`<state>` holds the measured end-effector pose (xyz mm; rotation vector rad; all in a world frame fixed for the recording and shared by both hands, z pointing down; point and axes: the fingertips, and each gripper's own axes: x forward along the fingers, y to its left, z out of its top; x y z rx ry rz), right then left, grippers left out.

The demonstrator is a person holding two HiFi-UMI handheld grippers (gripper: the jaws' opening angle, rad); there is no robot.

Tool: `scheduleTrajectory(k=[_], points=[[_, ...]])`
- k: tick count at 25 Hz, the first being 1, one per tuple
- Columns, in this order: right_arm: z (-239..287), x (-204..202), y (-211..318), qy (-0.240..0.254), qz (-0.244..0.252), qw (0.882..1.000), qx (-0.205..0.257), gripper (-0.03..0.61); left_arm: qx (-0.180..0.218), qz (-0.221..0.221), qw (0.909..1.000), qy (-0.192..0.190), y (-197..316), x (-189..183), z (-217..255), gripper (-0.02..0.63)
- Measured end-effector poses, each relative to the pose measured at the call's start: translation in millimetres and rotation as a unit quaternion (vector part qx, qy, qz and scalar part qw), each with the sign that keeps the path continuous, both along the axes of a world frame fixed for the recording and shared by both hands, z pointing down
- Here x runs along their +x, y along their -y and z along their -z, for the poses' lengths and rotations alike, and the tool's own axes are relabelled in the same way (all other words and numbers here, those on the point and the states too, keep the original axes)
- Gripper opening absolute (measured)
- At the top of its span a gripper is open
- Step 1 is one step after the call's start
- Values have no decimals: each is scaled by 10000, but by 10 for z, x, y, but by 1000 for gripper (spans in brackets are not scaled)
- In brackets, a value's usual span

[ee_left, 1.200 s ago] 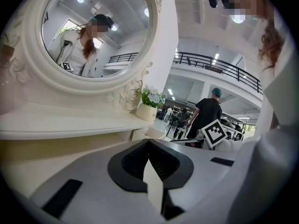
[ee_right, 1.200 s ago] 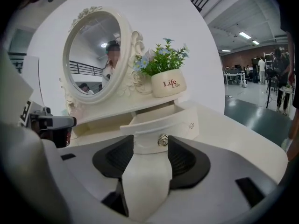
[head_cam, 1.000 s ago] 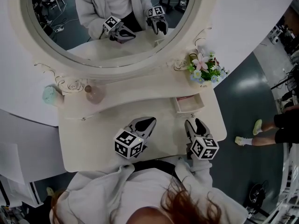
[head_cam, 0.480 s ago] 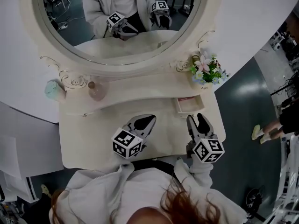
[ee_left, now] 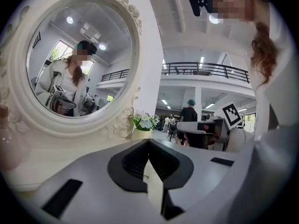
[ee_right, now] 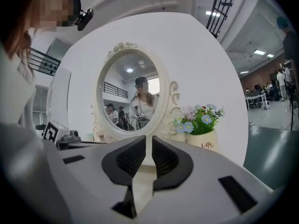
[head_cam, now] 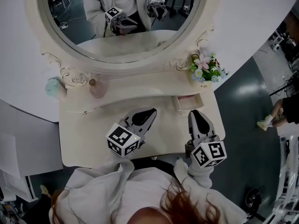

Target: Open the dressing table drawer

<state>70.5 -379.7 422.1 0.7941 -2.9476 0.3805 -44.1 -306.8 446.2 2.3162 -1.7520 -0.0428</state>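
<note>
Cream table (head_cam: 88, 143) under an oval mirror (head_cam: 126, 27). Left gripper (head_cam: 148, 112) over mid-table, jaws pressed together, empty. Right gripper (head_cam: 196, 114): jaws have just been closing, a narrow slit remains, nothing in it. Small drawer (head_cam: 189, 102) stands pulled out at back right, near the right gripper's tips.

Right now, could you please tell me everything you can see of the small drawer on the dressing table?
The small drawer is cream-white like the dressing table and looks like painted wood. It stands pulled out towards the person from the raised shelf at the table's right end, just in front of the pot of flowers. Its inside shows pinkish; whether anything lies in it I cannot tell. Nothing touches it.
</note>
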Motion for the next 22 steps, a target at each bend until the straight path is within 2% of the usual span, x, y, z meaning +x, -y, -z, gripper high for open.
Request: scheduleTrajectory(k=[5,10,22], points=[[-58,-74,-139,-399,203,9986,295,44,22,12,9994,351,-17,-41,38,17],[-106,-56,-149,-480,222,9984,217,38,-17,-24,9985,543,-64,-102,11,17],[-176,-130,-231,-528,362,9979,61,35,-125,-73,9988,458,-155,-108,-65,17]])
